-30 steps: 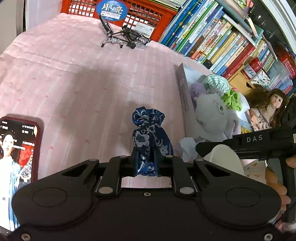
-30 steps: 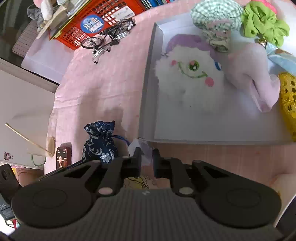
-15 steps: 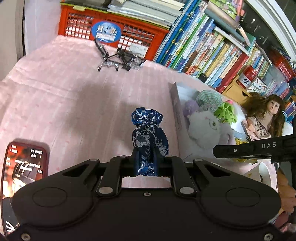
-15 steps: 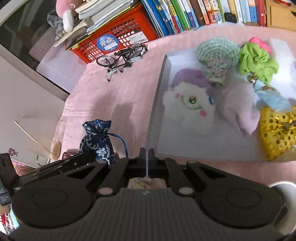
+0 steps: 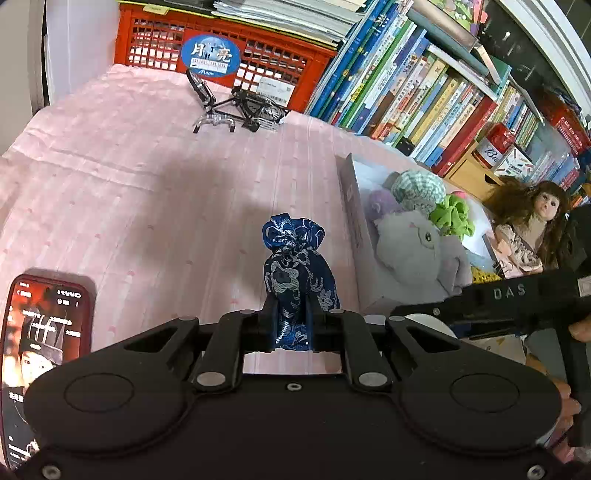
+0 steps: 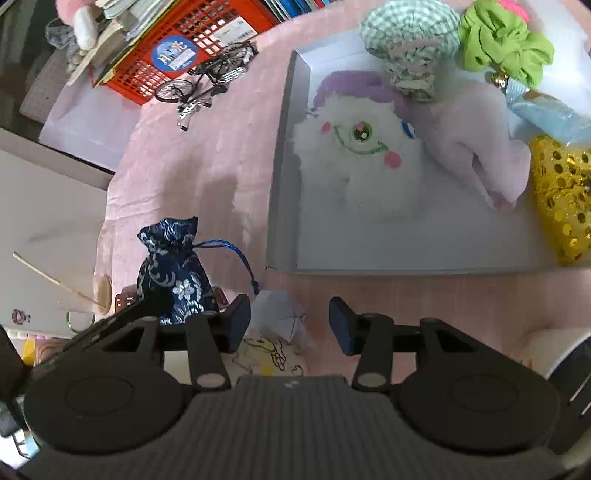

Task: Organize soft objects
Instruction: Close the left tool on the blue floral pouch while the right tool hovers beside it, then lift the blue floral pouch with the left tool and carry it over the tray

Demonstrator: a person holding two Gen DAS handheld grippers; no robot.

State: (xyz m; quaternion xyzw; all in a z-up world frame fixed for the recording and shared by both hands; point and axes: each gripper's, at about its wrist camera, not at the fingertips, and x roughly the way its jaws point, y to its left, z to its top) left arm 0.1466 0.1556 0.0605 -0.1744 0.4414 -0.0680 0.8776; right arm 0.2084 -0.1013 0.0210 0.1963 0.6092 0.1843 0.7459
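Note:
My left gripper (image 5: pixel 291 325) is shut on a dark blue brocade pouch (image 5: pixel 295 269) and holds it upright above the pink cloth, left of the grey box (image 5: pixel 354 218). The same pouch (image 6: pixel 173 280) shows at the left of the right wrist view. My right gripper (image 6: pixel 290 321) has its jaws opening; a crumpled pale tissue (image 6: pixel 277 314) lies on the cloth between them, nearer the left pad, and neither pad presses on it. The grey box (image 6: pixel 284 166) holds a white plush (image 6: pixel 362 155), a checked pouch (image 6: pixel 410 33), a green scrunchie (image 6: pixel 502 44) and a gold sequin bag (image 6: pixel 561 192).
A phone with a lit screen (image 5: pixel 44 332) lies at the near left. A toy bicycle (image 5: pixel 236 107) stands before a red crate (image 5: pixel 221 51) at the back. Books (image 5: pixel 424 92) line the right rear, with a doll (image 5: pixel 532 221) beside the box. A white cup (image 6: pixel 554 350) sits near right.
The right jaws have gone from shut to standing apart, and the pale tissue now lies loose between them. The left gripper still holds the blue pouch in much the same place.

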